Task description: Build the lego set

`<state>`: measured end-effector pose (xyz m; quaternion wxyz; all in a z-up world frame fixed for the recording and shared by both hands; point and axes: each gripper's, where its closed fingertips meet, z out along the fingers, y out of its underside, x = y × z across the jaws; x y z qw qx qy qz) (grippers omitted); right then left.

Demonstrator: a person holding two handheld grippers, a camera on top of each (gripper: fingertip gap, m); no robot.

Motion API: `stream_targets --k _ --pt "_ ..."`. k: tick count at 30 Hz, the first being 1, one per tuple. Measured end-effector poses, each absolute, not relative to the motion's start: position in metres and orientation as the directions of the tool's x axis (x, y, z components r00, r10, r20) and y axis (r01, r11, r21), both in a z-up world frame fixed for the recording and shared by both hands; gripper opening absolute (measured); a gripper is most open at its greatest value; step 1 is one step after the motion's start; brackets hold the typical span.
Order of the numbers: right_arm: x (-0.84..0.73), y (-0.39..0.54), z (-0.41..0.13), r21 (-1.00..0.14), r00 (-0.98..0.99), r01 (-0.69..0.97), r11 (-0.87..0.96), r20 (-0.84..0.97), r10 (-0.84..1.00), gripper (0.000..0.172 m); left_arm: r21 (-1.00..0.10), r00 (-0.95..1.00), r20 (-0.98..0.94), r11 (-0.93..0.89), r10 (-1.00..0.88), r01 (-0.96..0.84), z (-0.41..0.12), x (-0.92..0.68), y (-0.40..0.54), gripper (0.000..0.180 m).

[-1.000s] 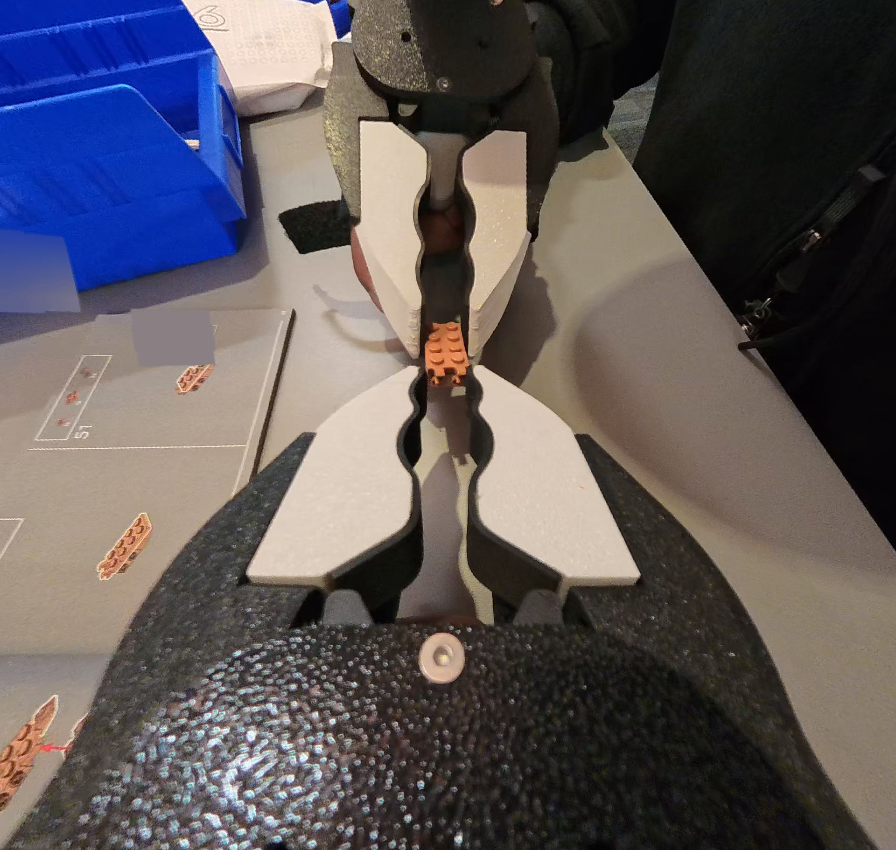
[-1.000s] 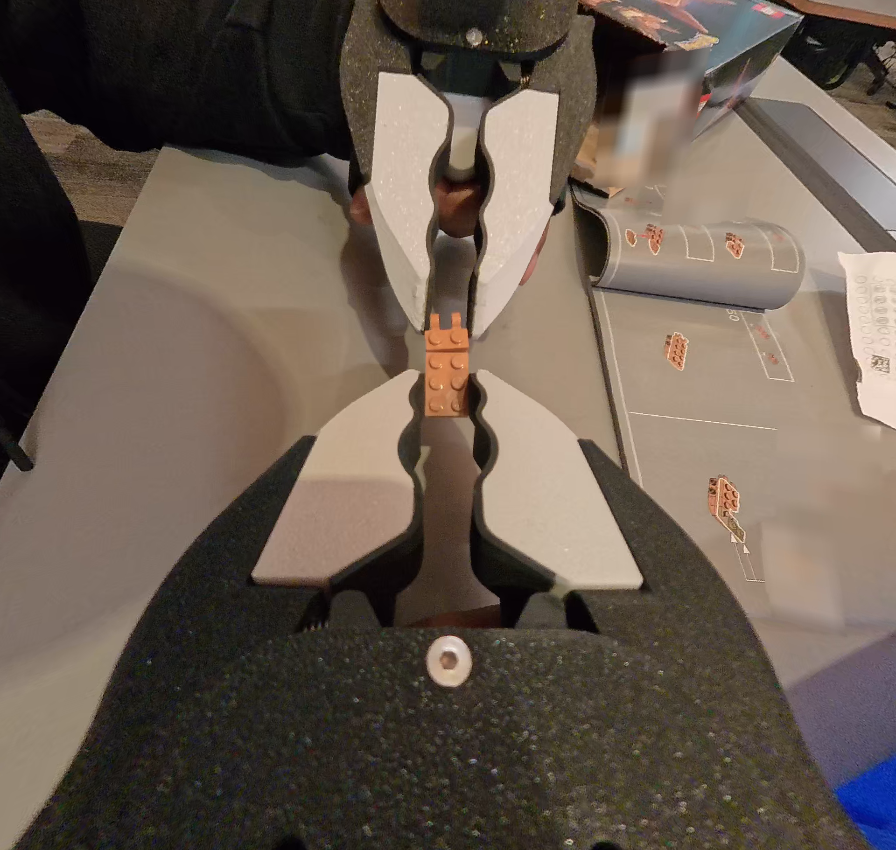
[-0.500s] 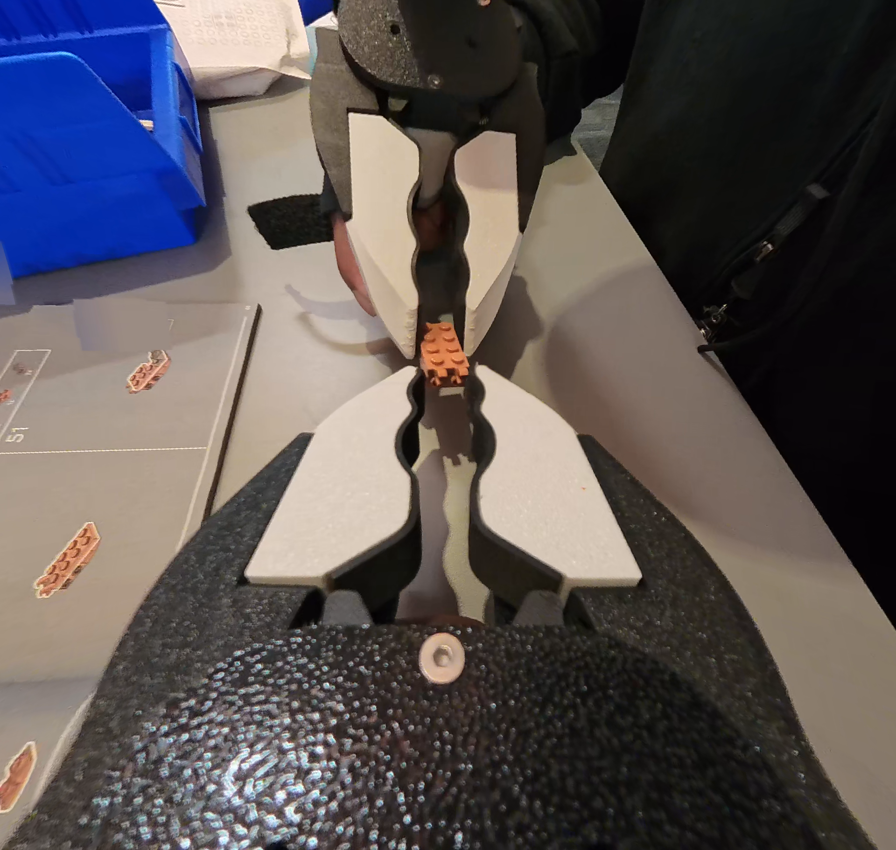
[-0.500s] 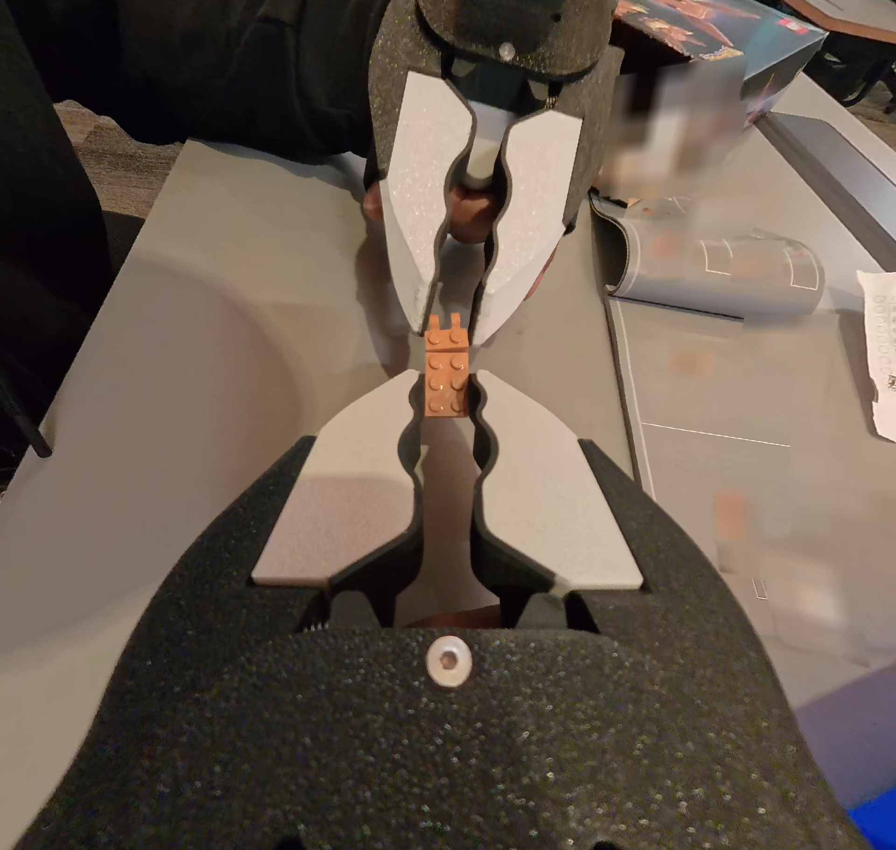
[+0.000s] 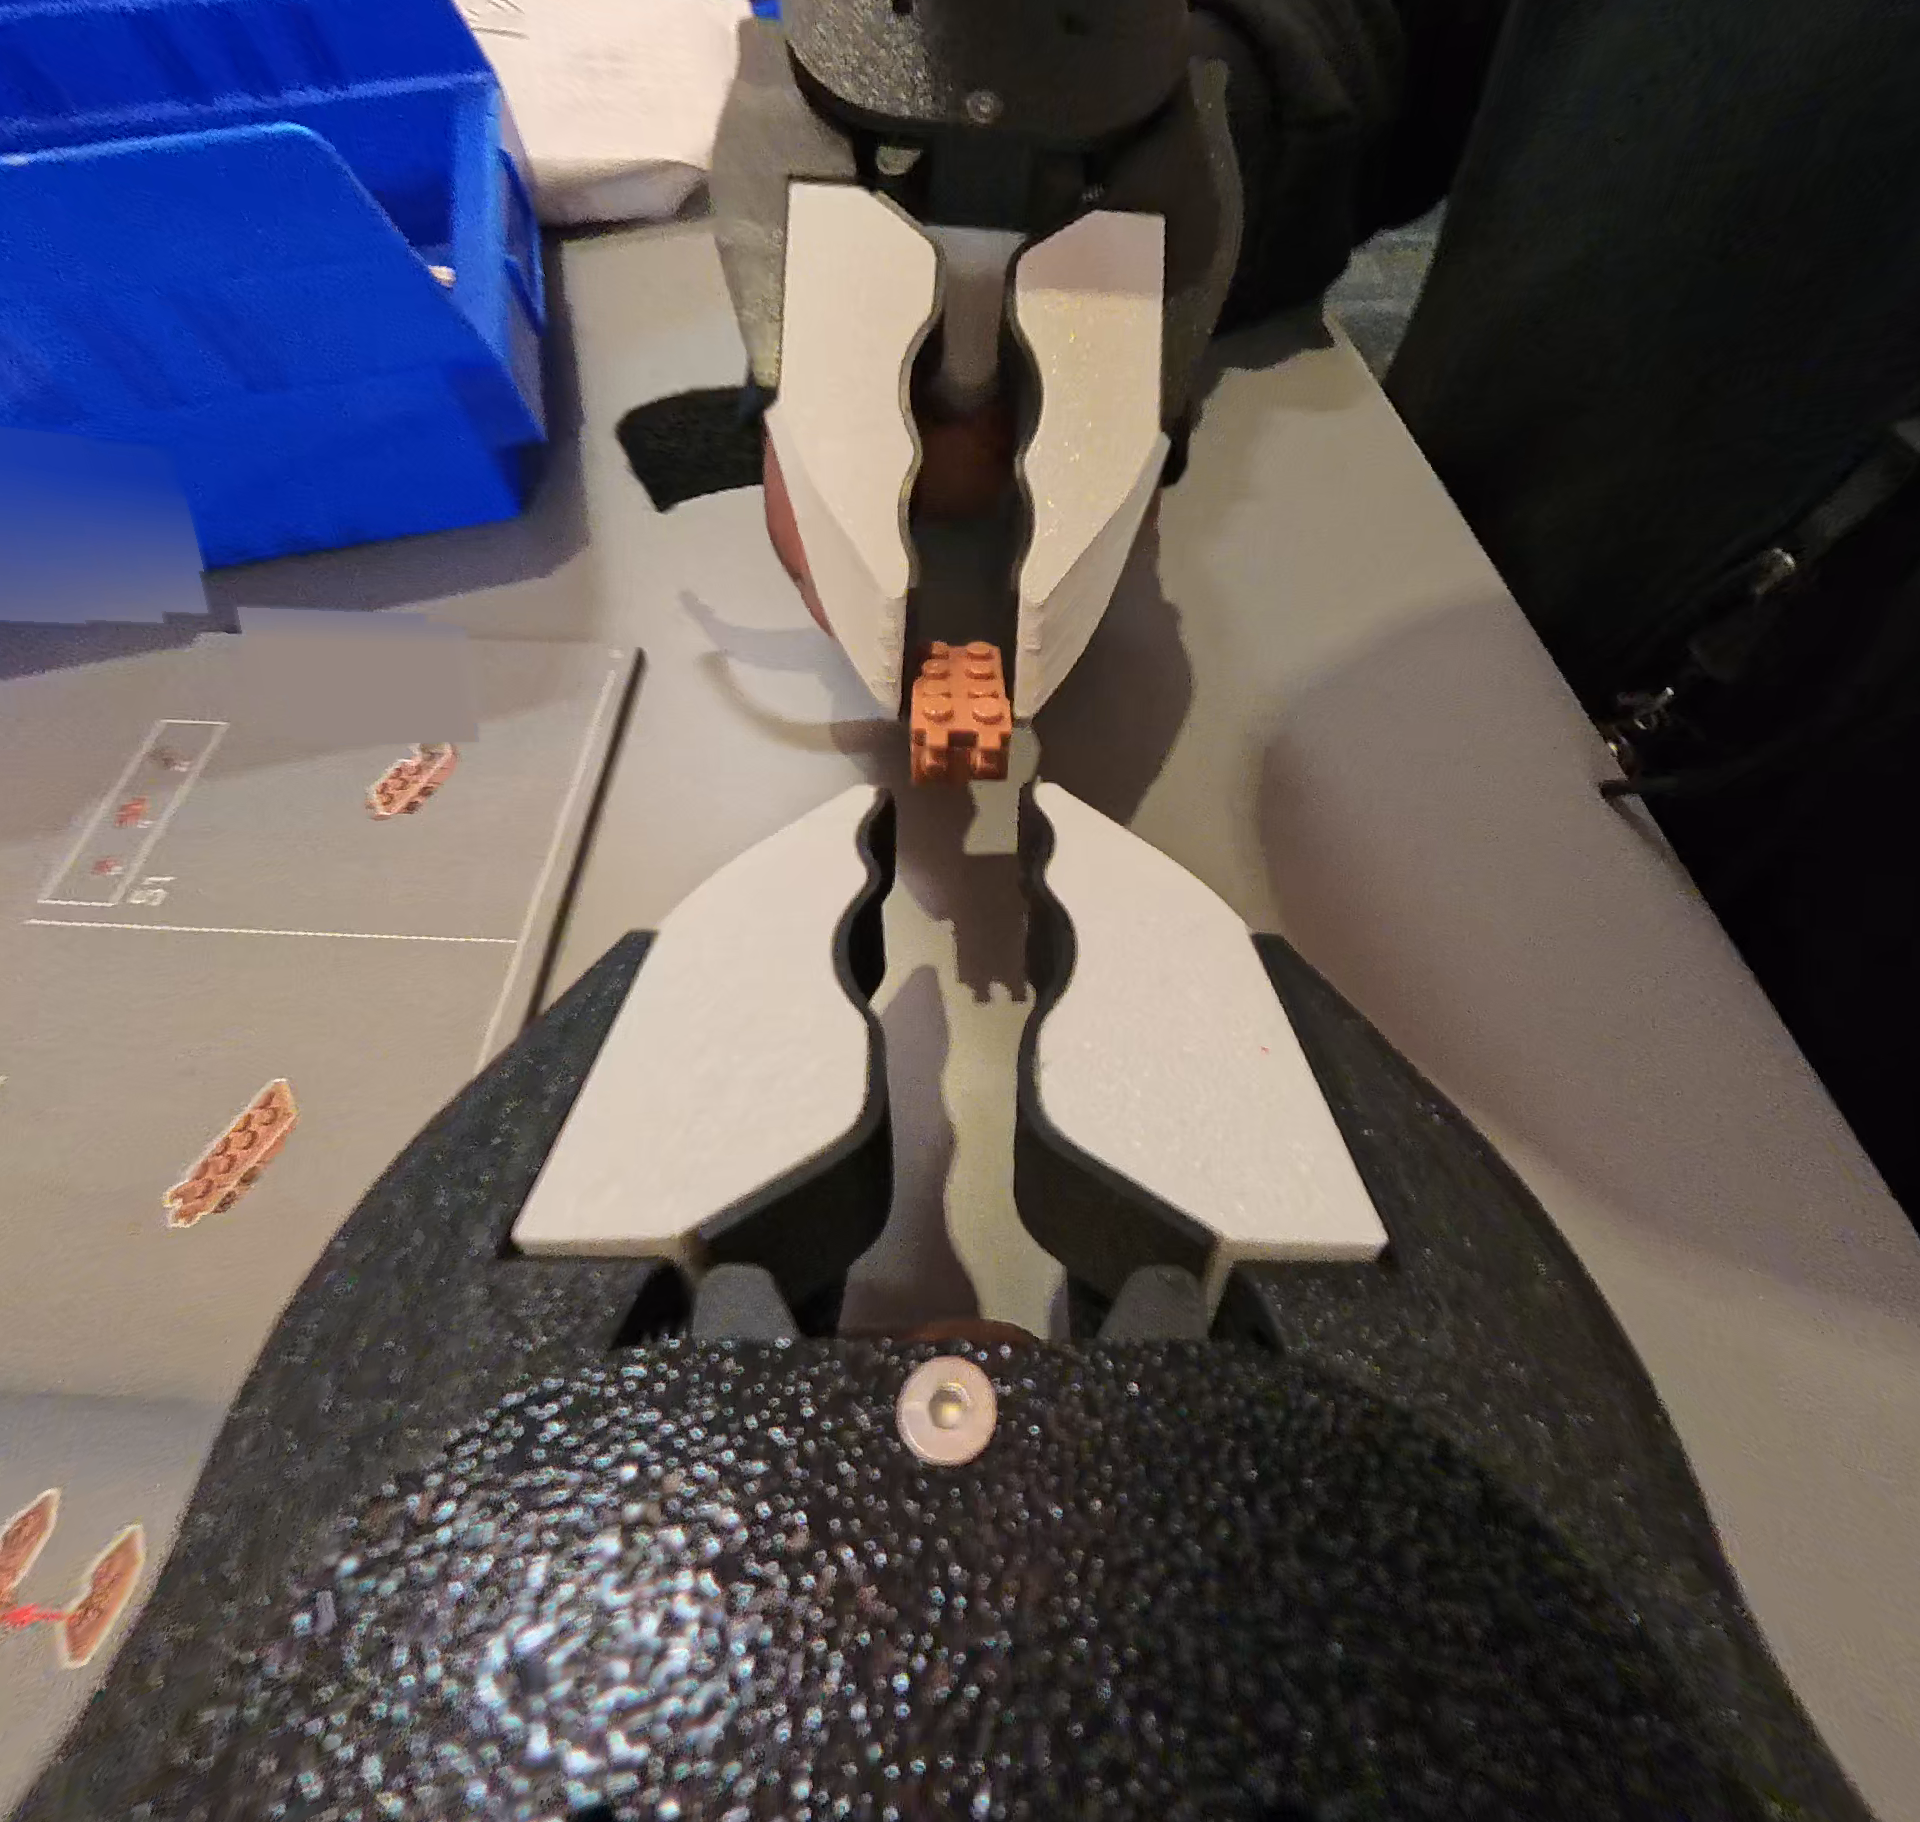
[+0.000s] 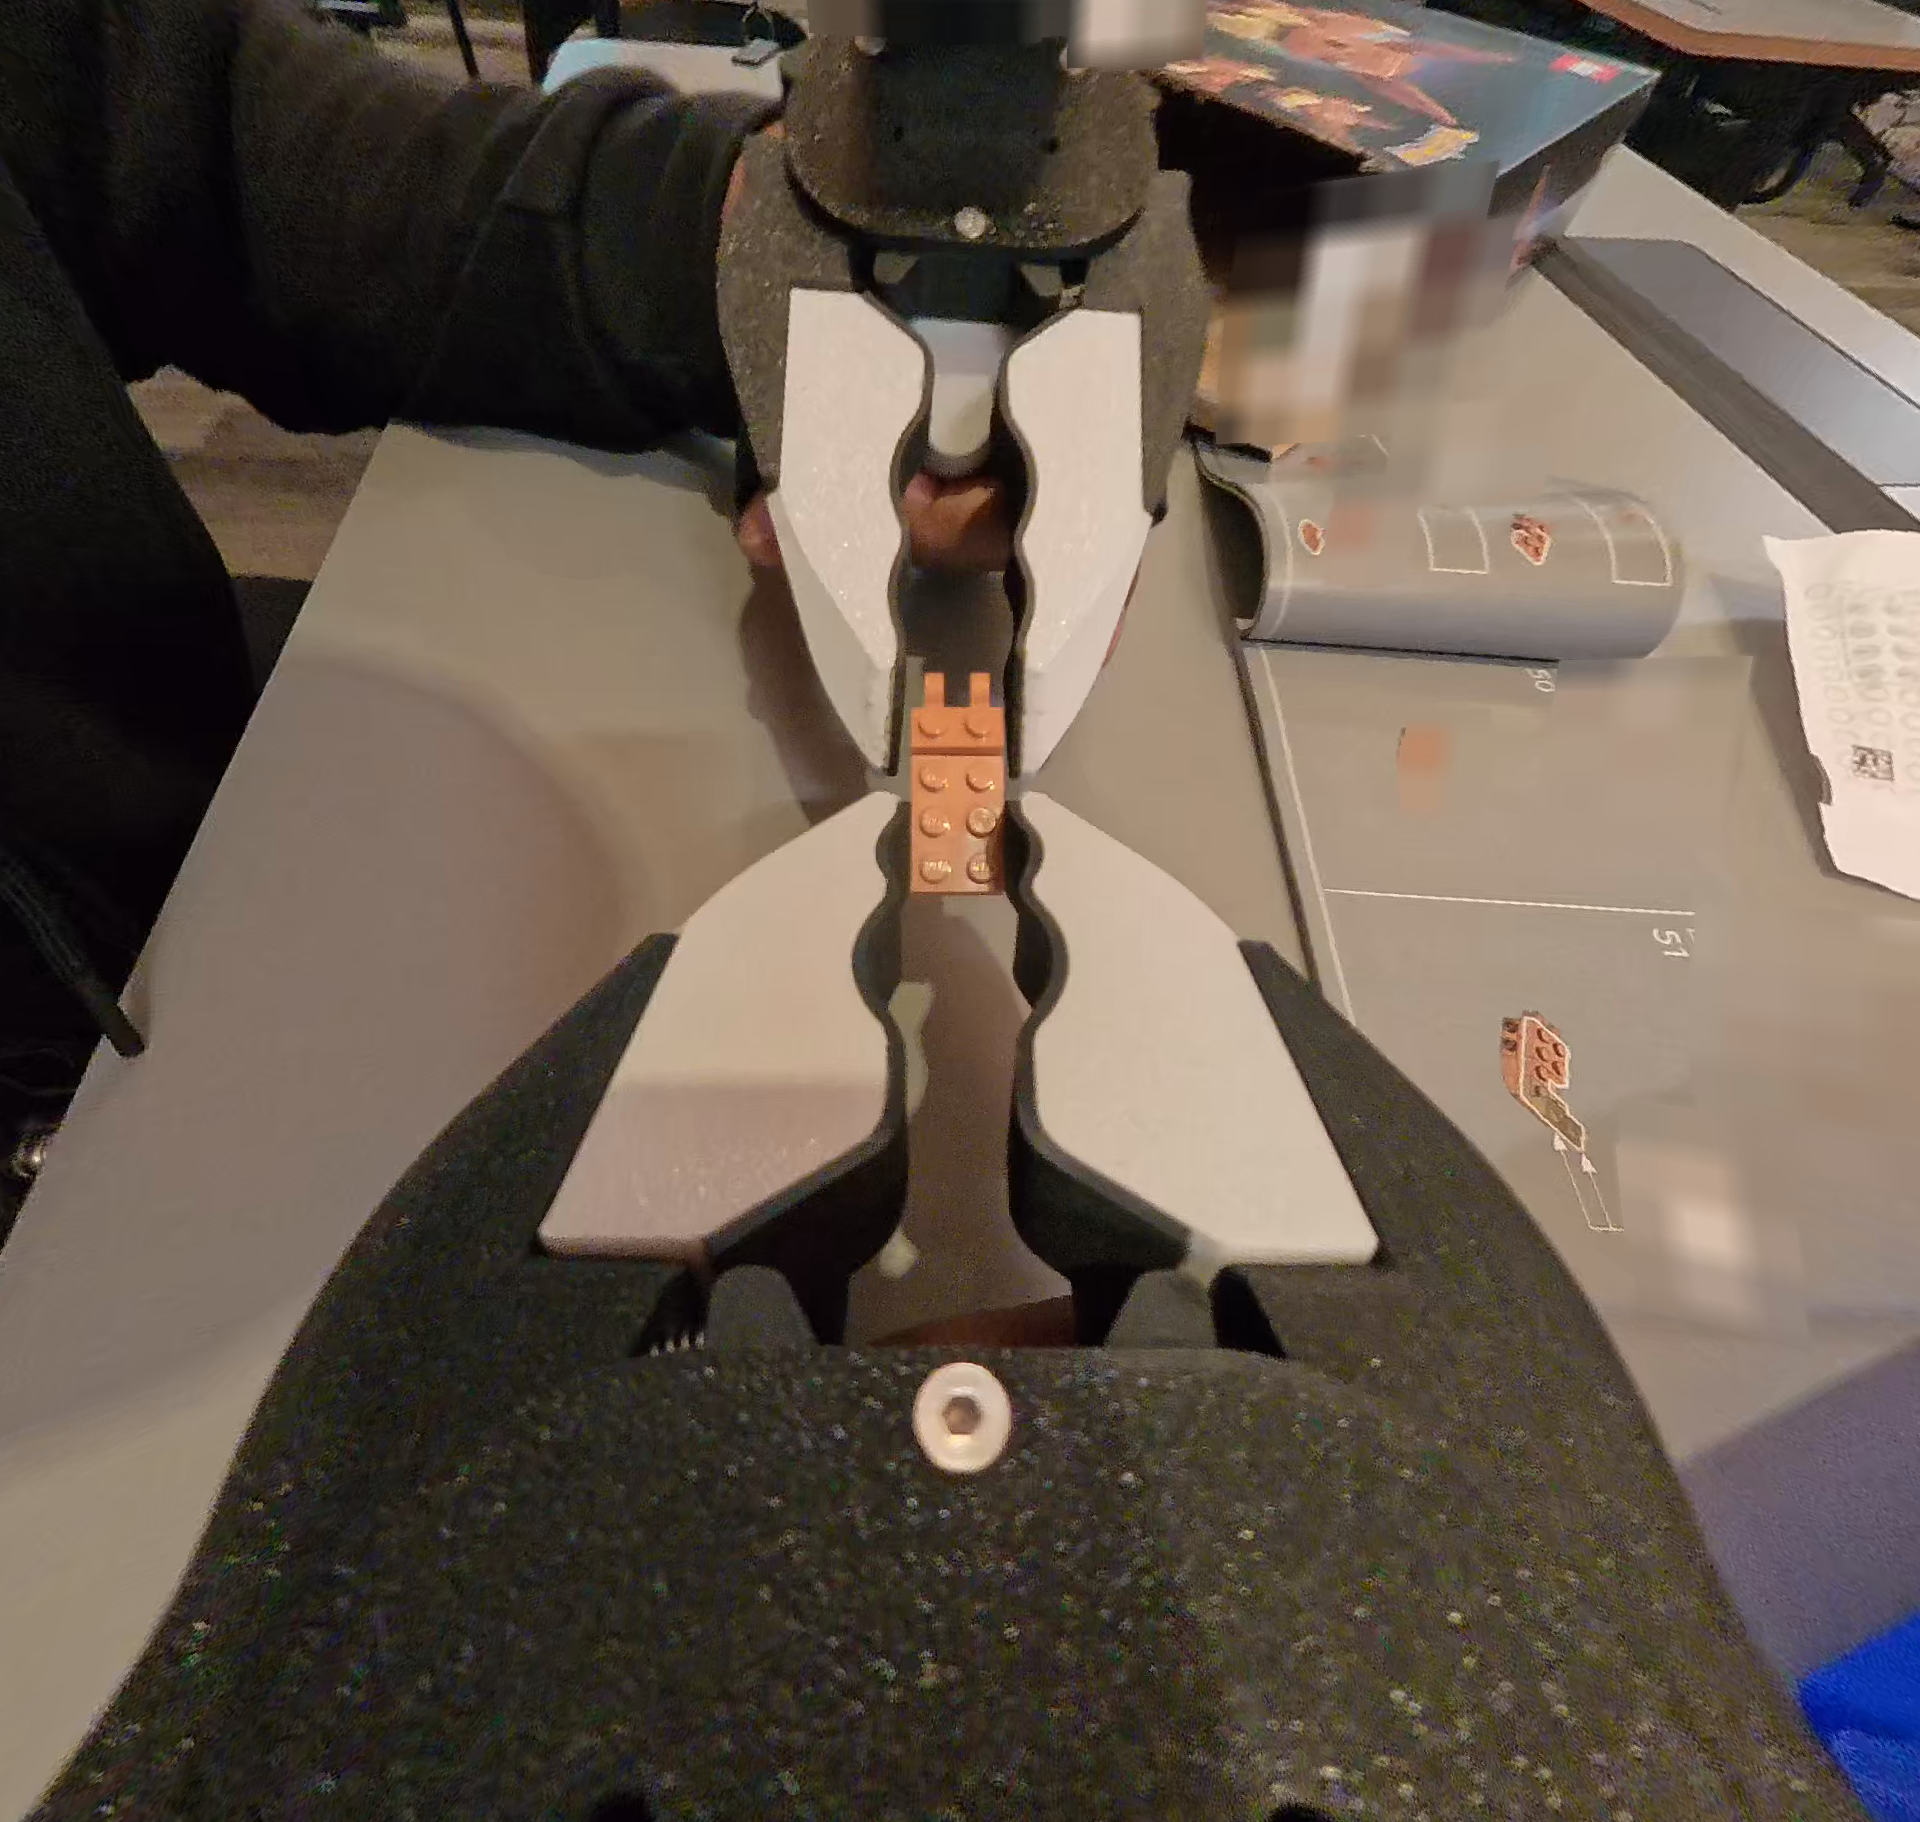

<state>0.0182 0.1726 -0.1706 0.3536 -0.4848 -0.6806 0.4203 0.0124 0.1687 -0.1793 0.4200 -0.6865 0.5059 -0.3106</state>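
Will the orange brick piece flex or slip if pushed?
The orange brick piece looks like hard moulded plastic: probably stiff and light. Its smooth sides could slip between the pads of the right hand-held gripper. The end section seems separate; it might pop off.

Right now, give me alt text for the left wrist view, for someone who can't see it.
An orange brick piece is held by the right gripper facing the camera. The left gripper, just short of it, is open and bare, over a grey table with blue bins.

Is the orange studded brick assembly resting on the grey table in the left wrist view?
No: the orange studded brick assembly hangs above the grey table, clamped in the right gripper and casting a shadow below.
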Motion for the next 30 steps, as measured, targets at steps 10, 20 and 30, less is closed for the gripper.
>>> stream_targets --k 10,20,30 --pt "0.021 0.185 -0.157 -0.937 -0.239 0.346 0.051 -0.035 0.970 0.016 -0.942 0.384 0.053 -0.174 -0.922 -0.286 -0.164 0.017 0.184 0.021" --pt "0.021 0.183 -0.155 -0.935 -0.248 0.349 0.060 -0.030 0.968 0.016 -0.949 0.370 0.064 -0.172 -0.927 -0.266 -0.161 0.021 0.181 0.015" --pt "0.022 0.185 -0.155 -0.933 -0.247 0.353 0.062 -0.029 0.969 0.016 -0.949 0.344 0.072 -0.170 -0.936 -0.266 -0.161 0.023 0.177 0.006"
